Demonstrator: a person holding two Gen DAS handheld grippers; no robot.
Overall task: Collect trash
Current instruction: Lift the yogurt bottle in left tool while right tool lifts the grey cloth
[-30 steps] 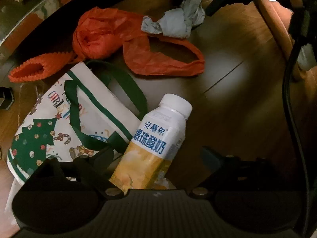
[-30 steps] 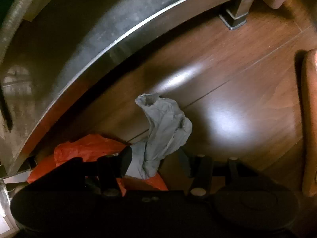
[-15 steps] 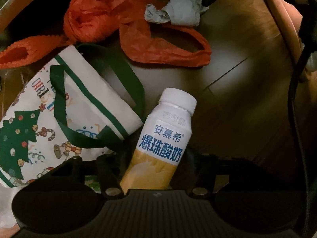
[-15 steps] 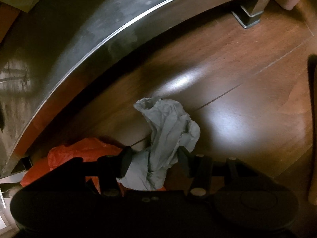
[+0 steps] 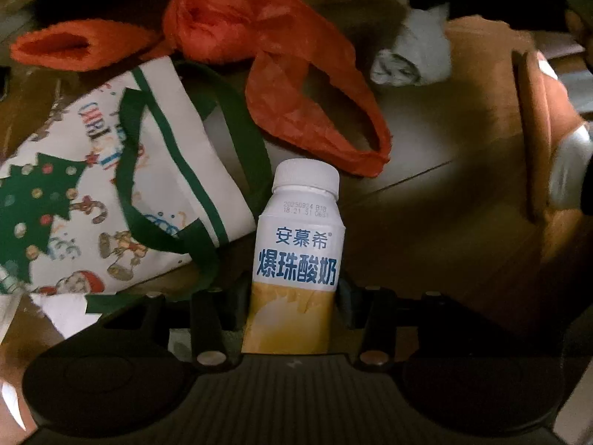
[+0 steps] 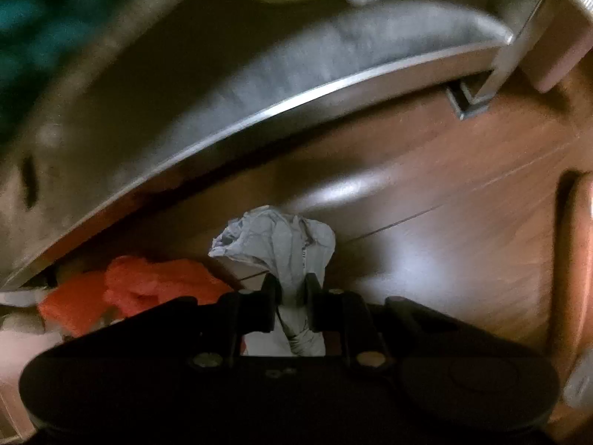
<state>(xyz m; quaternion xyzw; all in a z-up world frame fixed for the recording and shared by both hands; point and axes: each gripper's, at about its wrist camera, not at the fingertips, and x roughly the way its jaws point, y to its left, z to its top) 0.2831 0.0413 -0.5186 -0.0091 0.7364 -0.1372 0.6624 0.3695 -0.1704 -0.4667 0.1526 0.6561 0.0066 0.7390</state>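
Observation:
A white and yellow yogurt drink bottle (image 5: 300, 237) with blue lettering lies on the wooden floor, its lower half between the fingers of my left gripper (image 5: 294, 289). The jaws are closing, and both pads sit against the bottle's sides. In the right wrist view, my right gripper (image 6: 292, 285) is closing on a crumpled grey-white paper (image 6: 281, 237), pinched narrow between the pads and lifted off the floor. The same paper (image 5: 407, 55) hangs at the top right of the left wrist view. An orange plastic bag (image 5: 259, 37) lies beyond the bottle.
A Christmas-print tote bag (image 5: 92, 185) with green handles lies left of the bottle. An orange knitted piece (image 5: 74, 44) sits behind it. A low metal-edged table (image 6: 296, 92) with a leg (image 6: 478, 100) borders the floor. A tan slipper-like object (image 5: 537, 129) is at the right.
The left fingers have drawn in against the bottle, which now sits straight between them. The right fingers have shut on the crumpled paper and raised it.

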